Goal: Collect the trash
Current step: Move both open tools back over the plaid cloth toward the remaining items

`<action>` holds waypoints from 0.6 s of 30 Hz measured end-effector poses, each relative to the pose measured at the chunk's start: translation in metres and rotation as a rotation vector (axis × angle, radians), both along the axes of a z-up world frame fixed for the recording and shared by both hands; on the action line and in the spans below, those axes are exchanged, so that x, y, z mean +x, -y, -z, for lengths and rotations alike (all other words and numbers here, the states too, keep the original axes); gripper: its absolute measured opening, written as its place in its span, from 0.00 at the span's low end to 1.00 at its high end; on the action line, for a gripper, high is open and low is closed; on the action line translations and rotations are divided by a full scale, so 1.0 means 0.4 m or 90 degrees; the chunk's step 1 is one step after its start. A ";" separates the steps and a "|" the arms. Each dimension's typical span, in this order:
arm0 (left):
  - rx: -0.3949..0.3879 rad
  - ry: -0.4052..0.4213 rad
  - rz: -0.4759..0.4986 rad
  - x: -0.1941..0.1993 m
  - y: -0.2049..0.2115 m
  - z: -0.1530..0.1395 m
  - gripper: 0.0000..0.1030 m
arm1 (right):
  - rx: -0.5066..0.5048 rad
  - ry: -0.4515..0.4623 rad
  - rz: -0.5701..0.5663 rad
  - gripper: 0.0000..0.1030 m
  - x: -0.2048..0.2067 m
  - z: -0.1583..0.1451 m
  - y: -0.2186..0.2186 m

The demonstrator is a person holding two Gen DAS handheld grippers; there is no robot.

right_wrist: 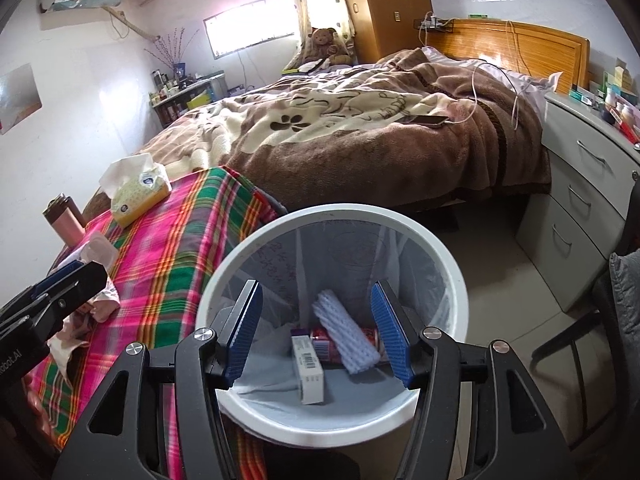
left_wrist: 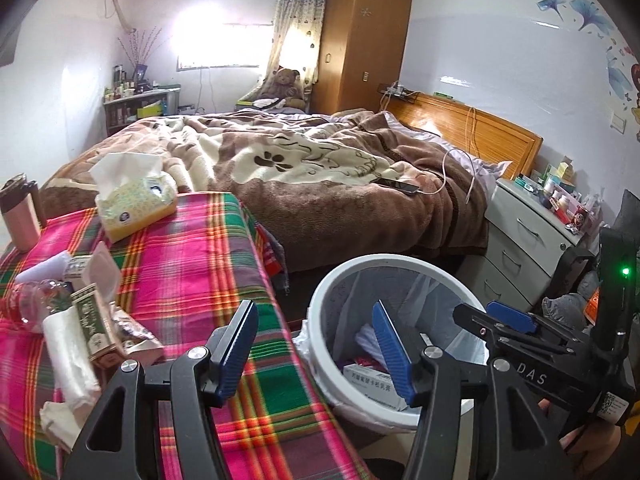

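Over the white trash bin (right_wrist: 332, 320), your right claw (right_wrist: 316, 332) hangs with its blue pads spread wide and nothing between them. Inside the bin lie a white foam net sleeve (right_wrist: 346, 330), a red can (right_wrist: 326, 340) under the sleeve, and a white barcode box (right_wrist: 310, 368) just beside them, all on the liner at the bottom. Your left claw (left_wrist: 316, 348) sits at the table (left_wrist: 192, 264) edge next to the bin (left_wrist: 320, 300), also spread apart and empty, one pad over the plaid cloth, the other over the bin rim. Left of the bin on the table, trash remains: a green carton (left_wrist: 93, 326), a rolled white plastic bag (left_wrist: 68, 356) touching the carton, crumpled tissue (left_wrist: 56, 416) near the table's front edge, a foil wrapper (left_wrist: 134, 330) and a clear plastic bottle (left_wrist: 32, 300). Farther from the bin on the table stand a tissue pack (left_wrist: 136, 204) and a pink tumbler (left_wrist: 20, 216). Behind the bin, the bed (left_wrist: 320, 168) carries a phone (left_wrist: 398, 185) on a cable.
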State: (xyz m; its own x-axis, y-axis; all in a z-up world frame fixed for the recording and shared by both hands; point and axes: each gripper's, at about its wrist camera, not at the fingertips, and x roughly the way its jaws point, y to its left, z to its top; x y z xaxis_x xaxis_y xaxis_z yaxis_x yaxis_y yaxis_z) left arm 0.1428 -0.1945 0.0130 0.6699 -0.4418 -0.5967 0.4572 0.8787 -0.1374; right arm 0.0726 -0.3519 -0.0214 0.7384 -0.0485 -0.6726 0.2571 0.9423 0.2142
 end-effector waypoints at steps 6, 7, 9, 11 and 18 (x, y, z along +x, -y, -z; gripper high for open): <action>-0.001 0.008 -0.036 -0.021 -0.093 0.000 0.58 | 0.004 0.020 -0.023 0.57 0.005 -0.008 -0.050; 0.001 0.010 -0.043 -0.025 -0.109 0.000 0.58 | 0.004 0.021 -0.027 0.57 0.007 -0.008 -0.057; 0.000 0.011 -0.060 -0.029 -0.144 0.001 0.58 | 0.004 0.023 -0.037 0.58 0.012 -0.008 -0.077; -0.006 0.010 -0.078 -0.034 -0.182 0.002 0.58 | 0.004 0.027 -0.052 0.59 0.020 -0.008 -0.099; -0.006 0.007 -0.145 -0.038 -0.311 0.015 0.60 | 0.005 0.030 -0.100 0.62 0.044 -0.005 -0.176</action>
State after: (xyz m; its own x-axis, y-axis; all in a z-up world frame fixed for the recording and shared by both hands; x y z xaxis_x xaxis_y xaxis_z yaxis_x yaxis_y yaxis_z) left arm 0.1275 -0.0701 0.0071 0.7594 -0.2845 -0.5852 0.2492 0.9579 -0.1423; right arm 0.0903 -0.2815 -0.0194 0.7669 0.0743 -0.6374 0.0967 0.9685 0.2293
